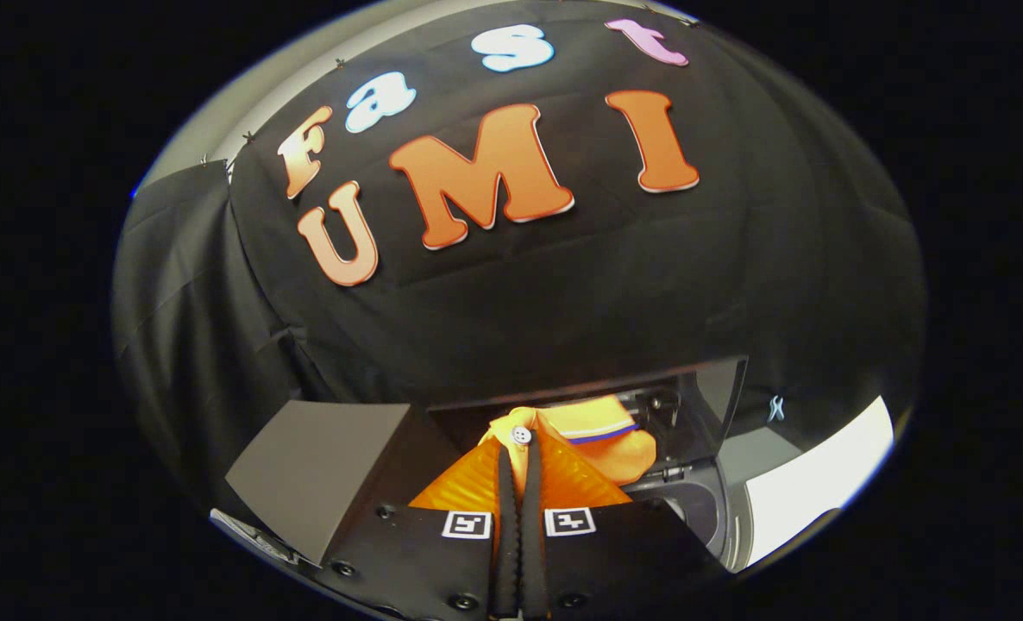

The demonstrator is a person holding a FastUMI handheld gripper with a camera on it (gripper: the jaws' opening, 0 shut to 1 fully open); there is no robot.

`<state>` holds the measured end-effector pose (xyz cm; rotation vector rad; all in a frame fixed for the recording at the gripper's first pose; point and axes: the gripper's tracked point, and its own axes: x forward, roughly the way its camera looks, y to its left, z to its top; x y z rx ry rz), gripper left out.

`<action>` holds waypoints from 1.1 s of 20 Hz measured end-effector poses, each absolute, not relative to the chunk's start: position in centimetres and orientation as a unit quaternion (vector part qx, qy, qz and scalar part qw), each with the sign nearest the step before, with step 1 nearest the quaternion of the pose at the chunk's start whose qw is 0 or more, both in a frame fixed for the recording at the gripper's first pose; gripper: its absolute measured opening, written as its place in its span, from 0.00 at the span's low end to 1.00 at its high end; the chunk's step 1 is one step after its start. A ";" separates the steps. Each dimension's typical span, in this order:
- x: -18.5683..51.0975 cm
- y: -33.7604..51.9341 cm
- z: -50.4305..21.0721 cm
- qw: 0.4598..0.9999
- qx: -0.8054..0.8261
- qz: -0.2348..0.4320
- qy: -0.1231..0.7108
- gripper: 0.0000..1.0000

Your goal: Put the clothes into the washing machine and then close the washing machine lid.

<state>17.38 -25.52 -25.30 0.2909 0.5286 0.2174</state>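
My gripper (518, 457) is shut on an orange garment (598, 444) with a white button and a striped collar. The two fingers press together on a fold of the cloth near the button. The garment hangs from the fingertips in front of the washing machine's raised dark lid (701, 405). The machine's drum opening (697, 509) lies just to the right of and below the fingers, with the cloth partly over its near rim.
A grey box-like panel (317, 466) stands left of the fingers. The washing machine's white top (813, 483) curves away at the right. Black cloth forms the wall behind everything.
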 end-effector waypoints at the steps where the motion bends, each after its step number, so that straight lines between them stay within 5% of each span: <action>1: 16.8 -25.7 -27.7 0.946 0.141 0.100 0.276 0.09; 13: 15.4 -27.2 -53.4 0.886 0.147 0.036 0.438 0.09; 22: 15.4 -28.0 -58.2 0.870 0.124 0.000 0.477 0.11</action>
